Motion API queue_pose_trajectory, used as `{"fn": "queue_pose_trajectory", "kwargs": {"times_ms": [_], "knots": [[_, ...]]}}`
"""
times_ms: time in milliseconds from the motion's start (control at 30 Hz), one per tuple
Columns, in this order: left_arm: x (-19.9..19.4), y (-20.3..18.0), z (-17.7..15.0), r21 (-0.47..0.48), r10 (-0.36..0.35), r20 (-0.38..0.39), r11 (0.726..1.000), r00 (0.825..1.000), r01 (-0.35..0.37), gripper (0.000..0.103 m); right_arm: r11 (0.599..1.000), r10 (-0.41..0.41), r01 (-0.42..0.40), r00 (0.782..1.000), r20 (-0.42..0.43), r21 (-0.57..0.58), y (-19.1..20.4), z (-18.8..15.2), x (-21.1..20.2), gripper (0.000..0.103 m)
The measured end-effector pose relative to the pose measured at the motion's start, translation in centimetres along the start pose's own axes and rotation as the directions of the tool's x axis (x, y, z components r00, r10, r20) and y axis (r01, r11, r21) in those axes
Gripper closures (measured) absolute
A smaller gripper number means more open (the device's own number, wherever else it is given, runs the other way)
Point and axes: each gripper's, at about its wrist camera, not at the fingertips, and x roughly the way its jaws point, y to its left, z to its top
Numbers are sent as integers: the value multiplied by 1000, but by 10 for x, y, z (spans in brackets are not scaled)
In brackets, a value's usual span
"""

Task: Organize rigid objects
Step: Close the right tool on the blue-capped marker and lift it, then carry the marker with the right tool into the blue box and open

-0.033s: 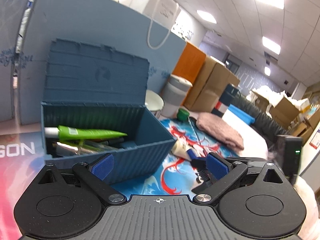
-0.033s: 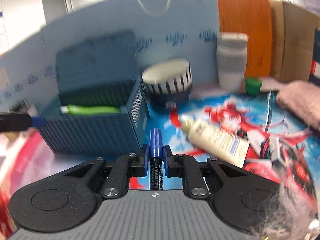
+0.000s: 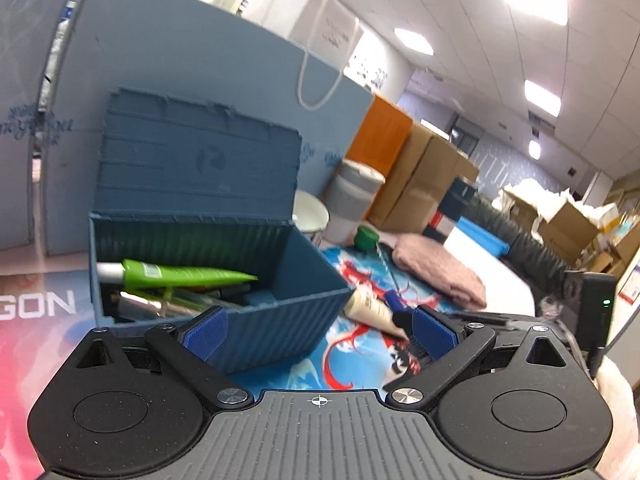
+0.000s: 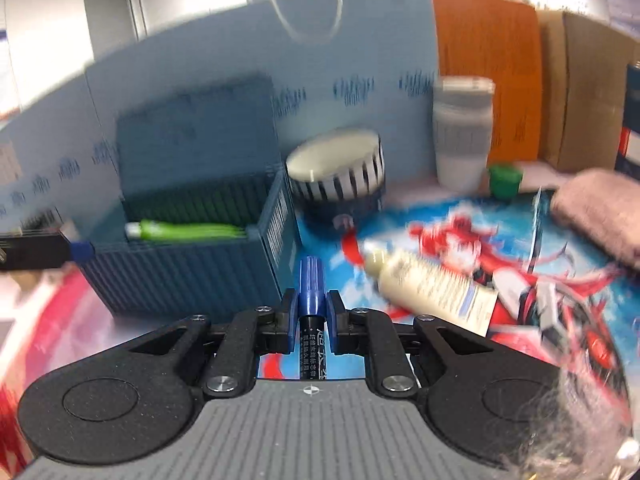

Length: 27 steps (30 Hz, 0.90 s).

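Now right tool (image 4: 312, 306) clamped on blue marker (image 4: 311, 280), left tool (image 3: 320, 330) apart, nothing changed.

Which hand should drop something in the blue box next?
Right. The right gripper is already shut on the blue marker, just in front of the open blue box. The left gripper is open and empty.

- Your table (image 4: 48, 320) wears a bright mat (image 4: 560, 240) of blue, red and white.
- The blue box (image 3: 256, 320) sits on the mat, lid up.
- The cream tube (image 4: 432, 284) lies flat on the mat beside it.
- Toward the back edge stand a striped bowl (image 4: 340, 176), a grey cup (image 4: 460, 136) and a small green cap (image 4: 505, 180).
- A pink cloth (image 3: 440, 272) rests nearby.
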Motion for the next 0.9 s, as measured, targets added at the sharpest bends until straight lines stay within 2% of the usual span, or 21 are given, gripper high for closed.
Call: {"fn": "queue_pose_trajectory", "kwargs": {"times_ms": [233,300,400,467,533,667,800,900], "knots": [[-21,21,12,-63,38,75,997,996,-33,3,1000,8,-4,982,187,-24,24,36,-28,89],[-26,29,15,-88,40,90,996,995,-33,3,999,47,-45,970,240,-14,31,45,-28,89],[-31,39,18,-119,53,102,992,993,-40,3,989,133,-148,946,295,30,41,58,-19,89],[-33,45,19,-140,56,109,989,992,-40,3,982,176,-187,928,330,0,54,64,-8,89],[-34,51,21,-158,59,113,987,992,-41,3,974,221,-226,911,348,-25,67,68,3,89],[-36,62,21,-192,76,118,980,990,-53,3,963,265,-262,896,356,-57,86,74,30,89],[-38,69,22,-210,84,121,976,989,-58,3,957,291,-264,883,367,-122,99,73,51,89],[-37,71,21,-215,89,117,975,989,-62,3,944,310,-235,876,369,-233,109,65,62,89]]}}
